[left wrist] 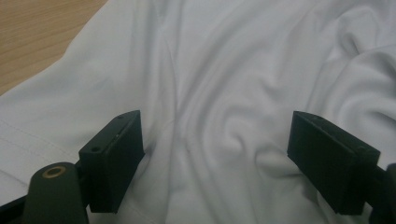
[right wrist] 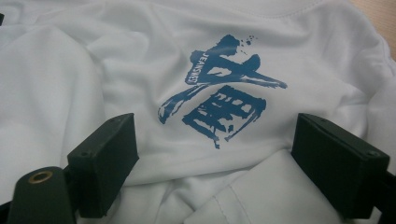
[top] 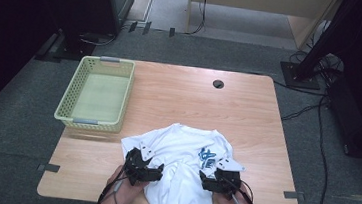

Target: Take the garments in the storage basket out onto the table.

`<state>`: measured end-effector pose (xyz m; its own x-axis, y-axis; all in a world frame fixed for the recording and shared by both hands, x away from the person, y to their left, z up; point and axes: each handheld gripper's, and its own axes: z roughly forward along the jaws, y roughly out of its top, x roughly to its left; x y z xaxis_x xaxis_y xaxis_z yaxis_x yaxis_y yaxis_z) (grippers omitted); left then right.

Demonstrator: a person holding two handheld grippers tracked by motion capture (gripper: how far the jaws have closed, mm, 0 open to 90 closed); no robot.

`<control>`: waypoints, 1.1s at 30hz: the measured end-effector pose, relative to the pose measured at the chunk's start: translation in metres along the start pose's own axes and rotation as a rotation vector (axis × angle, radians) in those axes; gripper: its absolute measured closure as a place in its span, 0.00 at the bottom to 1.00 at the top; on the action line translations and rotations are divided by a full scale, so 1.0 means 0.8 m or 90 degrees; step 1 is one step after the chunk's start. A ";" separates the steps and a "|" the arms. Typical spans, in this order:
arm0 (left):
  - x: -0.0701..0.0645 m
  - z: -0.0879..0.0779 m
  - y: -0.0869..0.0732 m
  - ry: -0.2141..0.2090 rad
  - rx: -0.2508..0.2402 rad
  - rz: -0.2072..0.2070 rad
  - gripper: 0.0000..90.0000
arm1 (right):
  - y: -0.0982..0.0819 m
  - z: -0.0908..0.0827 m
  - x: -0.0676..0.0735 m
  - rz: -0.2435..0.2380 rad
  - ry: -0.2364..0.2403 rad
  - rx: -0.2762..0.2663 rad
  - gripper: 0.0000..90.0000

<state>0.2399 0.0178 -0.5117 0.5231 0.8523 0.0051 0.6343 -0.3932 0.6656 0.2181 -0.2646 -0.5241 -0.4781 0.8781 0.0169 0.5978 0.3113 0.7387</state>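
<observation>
A crumpled white T-shirt of smooth fabric (top: 179, 154), bearing a blue brush-stroke print (top: 207, 157), lies bunched on the near half of a light wooden rectangular table (top: 248, 108), with its lower part hanging over the near edge between the person's forearms. In the right gripper view the blue brush-stroke print (right wrist: 219, 93) sits flat on the cloth just ahead of the jaws, with a stitched hem fold below it. In the left gripper view the white T-shirt (left wrist: 224, 70) shows soft ridged folds, and a strip of the wooden table (left wrist: 32, 37) appears at the upper left corner.

The black left gripper (top: 158, 170) rests over the left flank of the garment, pointing inward; its jaws stand wide apart with loose cloth lying between them and no pad pressing on it. The black right gripper (top: 203, 178) rests over the right flank, just below the print; its jaws likewise stand wide apart above the fabric, clamping nothing. Each gripper carries a pale three-cornered plate and a trailing cable.

A pale yellow-green perforated plastic basket (top: 119, 91) with grey handle strips stands on the far left part of the table, well apart from the T-shirt. A round dark cable port (top: 218, 84) marks the table's far edge. Grey carpet (top: 17, 116) surrounds the table.
</observation>
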 end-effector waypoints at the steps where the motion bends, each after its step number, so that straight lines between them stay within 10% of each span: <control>1: -0.001 -0.002 -0.003 -0.001 -0.002 0.000 0.21 | -0.001 -0.001 0.002 -0.001 0.001 0.001 0.16; 14: -0.006 -0.019 -0.024 -0.009 -0.011 0.009 0.21 | -0.020 -0.021 0.021 -0.018 0.018 -0.009 0.20; 29: 0.004 -0.014 -0.007 -0.064 -0.037 0.036 0.21 | -0.005 -0.025 0.009 0.031 0.030 -0.032 0.40; 33: 0.006 -0.013 -0.005 -0.059 -0.034 0.083 0.21 | 0.003 -0.026 0.009 0.016 0.013 -0.042 0.42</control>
<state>0.2343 0.0272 -0.5067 0.6508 0.7588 0.0262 0.5281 -0.4772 0.7024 0.2028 -0.2653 -0.5081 -0.4767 0.8776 0.0500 0.5669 0.2634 0.7805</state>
